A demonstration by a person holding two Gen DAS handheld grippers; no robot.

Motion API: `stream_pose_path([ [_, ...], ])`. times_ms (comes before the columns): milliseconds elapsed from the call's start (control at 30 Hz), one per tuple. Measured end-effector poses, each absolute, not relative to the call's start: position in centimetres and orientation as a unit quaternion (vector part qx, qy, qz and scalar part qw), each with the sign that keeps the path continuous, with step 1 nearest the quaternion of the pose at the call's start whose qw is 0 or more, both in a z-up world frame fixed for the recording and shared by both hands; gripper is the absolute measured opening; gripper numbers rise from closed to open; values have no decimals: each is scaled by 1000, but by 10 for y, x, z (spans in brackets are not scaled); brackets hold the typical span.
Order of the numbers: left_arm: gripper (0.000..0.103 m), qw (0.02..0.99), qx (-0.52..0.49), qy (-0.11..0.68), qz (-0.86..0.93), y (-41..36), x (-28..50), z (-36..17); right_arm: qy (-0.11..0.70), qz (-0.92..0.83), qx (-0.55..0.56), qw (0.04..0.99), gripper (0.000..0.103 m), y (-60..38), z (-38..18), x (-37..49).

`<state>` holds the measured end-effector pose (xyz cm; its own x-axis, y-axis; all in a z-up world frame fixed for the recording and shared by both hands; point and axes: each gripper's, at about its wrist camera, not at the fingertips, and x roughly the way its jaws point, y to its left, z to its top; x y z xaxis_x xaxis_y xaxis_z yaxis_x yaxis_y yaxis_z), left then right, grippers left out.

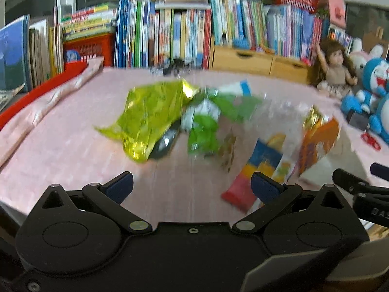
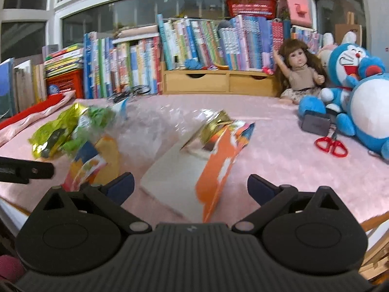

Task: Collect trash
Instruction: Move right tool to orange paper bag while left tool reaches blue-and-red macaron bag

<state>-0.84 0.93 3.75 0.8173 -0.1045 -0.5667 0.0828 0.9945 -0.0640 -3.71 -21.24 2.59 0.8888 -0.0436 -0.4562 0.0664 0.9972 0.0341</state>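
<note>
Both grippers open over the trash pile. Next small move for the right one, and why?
Probably ease the right gripper forward and down onto the orange torn snack wrapper: it lies nearest, roughly between the open jaws, and nothing is held yet. The left gripper is open too.

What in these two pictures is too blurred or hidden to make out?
- Left wrist view: print on the yellow-green wrapper is lost to motion blur.
- Left wrist view: a dark object is partly hidden under that wrapper.
- Right wrist view: the orange packet covers part of the white card.
- Book spines: too small.
</note>
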Motion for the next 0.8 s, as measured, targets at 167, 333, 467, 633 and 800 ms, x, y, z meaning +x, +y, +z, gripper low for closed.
stream_pose_path([
  [167, 103, 946, -46, 310, -80, 8, -1, 44, 258, -13, 53, 965, 103, -222, 30, -12],
  [333, 103, 945, -33, 302, -121, -5, -9, 37, 278, 5, 92, 956, 103, -228, 35, 15],
  [467, 103, 943, -4, 303, -134, -22, -12, 28, 321, -7, 81, 944, 103, -233, 28, 48],
  [633, 103, 943, 34, 301, -140, -40, -7, 21, 400, 3, 61, 914, 103, -238, 22, 91],
  [800, 100, 944, 67, 295, -135, -55, 2, 14, 429, 12, 37, 902, 102, -236, 23, 111],
])
